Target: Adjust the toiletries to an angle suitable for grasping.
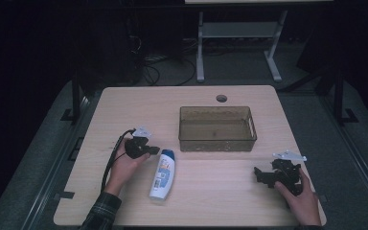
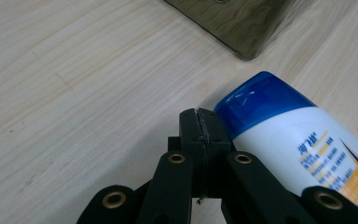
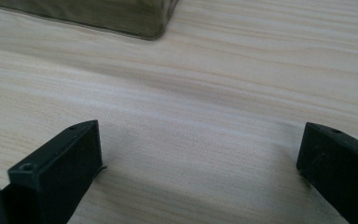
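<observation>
A white shampoo bottle with a blue cap lies flat on the wooden table, cap toward the far side. My left gripper is shut, its tips right beside the cap. In the left gripper view the closed jaws meet at the left gripper's tips, against the left side of the blue cap; nothing is between them. My right gripper rests low at the front right of the table, held by a hand. In the right gripper view its fingers stand wide apart over bare wood, open.
A translucent brown bin stands past the table's middle, empty as far as I can see; its corner also shows as the bin and the bin. A cable hole sits near the far edge. A white desk frame stands beyond.
</observation>
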Available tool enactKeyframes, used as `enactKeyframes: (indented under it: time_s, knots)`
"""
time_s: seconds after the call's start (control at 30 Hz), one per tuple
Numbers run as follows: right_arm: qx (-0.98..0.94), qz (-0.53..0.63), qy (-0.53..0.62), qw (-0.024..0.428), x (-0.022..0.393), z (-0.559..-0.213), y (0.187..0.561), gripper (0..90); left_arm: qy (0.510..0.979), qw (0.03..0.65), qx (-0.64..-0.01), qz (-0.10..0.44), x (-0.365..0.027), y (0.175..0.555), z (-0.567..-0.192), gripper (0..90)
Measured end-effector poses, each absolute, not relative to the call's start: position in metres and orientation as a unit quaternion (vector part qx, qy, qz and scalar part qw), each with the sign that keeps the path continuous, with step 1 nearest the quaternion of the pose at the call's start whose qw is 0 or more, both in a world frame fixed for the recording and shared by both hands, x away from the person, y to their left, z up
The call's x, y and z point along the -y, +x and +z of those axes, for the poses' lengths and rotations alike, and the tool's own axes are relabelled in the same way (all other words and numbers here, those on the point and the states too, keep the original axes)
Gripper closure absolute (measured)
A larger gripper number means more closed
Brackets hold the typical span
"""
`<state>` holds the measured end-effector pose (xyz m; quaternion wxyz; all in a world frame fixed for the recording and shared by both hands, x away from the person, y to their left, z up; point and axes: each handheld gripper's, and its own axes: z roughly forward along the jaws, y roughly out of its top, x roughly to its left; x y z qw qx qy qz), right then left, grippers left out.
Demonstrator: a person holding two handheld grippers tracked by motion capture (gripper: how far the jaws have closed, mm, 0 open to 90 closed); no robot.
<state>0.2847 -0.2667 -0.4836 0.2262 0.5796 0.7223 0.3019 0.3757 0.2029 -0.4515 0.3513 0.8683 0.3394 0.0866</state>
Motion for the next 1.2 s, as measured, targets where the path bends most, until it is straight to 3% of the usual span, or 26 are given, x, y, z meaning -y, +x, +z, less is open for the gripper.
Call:
enactKeyframes:
  time_s: [1.2]
  knots:
    - [-0.723, 0.301, 0.58, 0.226, 0.267, -0.483, 0.285, 0.0, 0.887, 0.371, -0.272, 0.048, -0.156, 0.355, -0.449, 90.0]
